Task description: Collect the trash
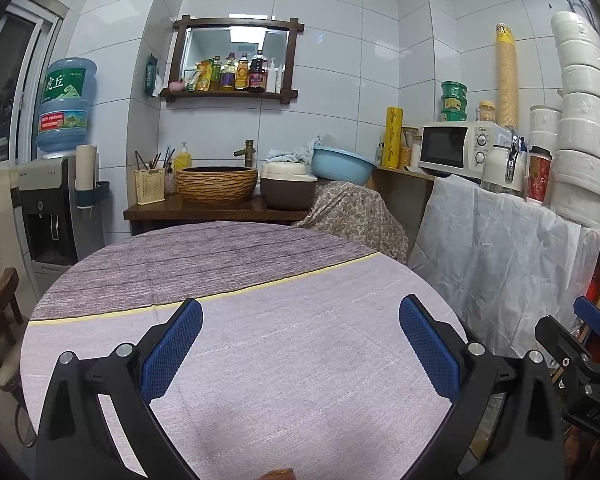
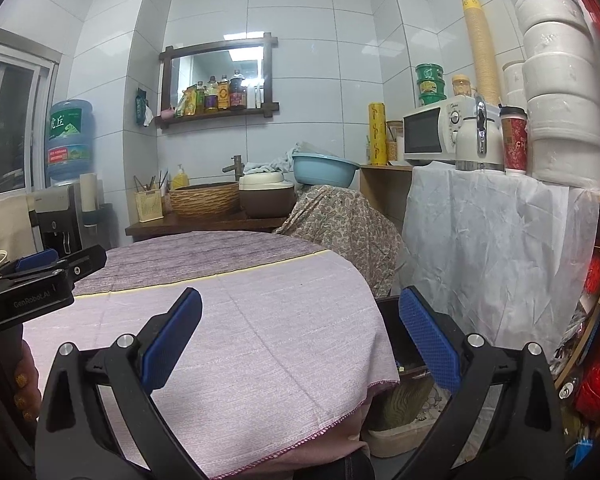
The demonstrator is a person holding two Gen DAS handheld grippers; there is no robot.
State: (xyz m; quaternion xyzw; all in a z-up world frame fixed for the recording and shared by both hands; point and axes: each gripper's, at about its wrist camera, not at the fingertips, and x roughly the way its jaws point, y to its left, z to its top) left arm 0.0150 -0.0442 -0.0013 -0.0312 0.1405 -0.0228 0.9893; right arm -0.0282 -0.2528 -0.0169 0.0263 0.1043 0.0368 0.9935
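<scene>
Both tools are hovering over a round surface (image 1: 260, 340) draped in a lilac woven cloth with a thin yellow stripe, inside a white-tiled kitchen corner. The left tool (image 1: 300, 344), black-framed with blue textured pads, is standing wide apart and gripping nothing, with bare cloth between its fingers. The right tool (image 2: 300, 340) is likewise spread wide and gripping nothing, reaching over the surface's right edge; it is showing at the right margin of the left wrist view (image 1: 580, 356). No loose trash is showing on the cloth. Below that edge, a dark bin (image 2: 404, 396) is sitting on the floor, partly hidden by the right tool's finger; what it holds cannot be told. Behind, a white microwave oven (image 2: 428, 136) is resting on a white-draped counter, and a blue water-cooler bottle (image 1: 66, 104) is standing at the far left.
</scene>
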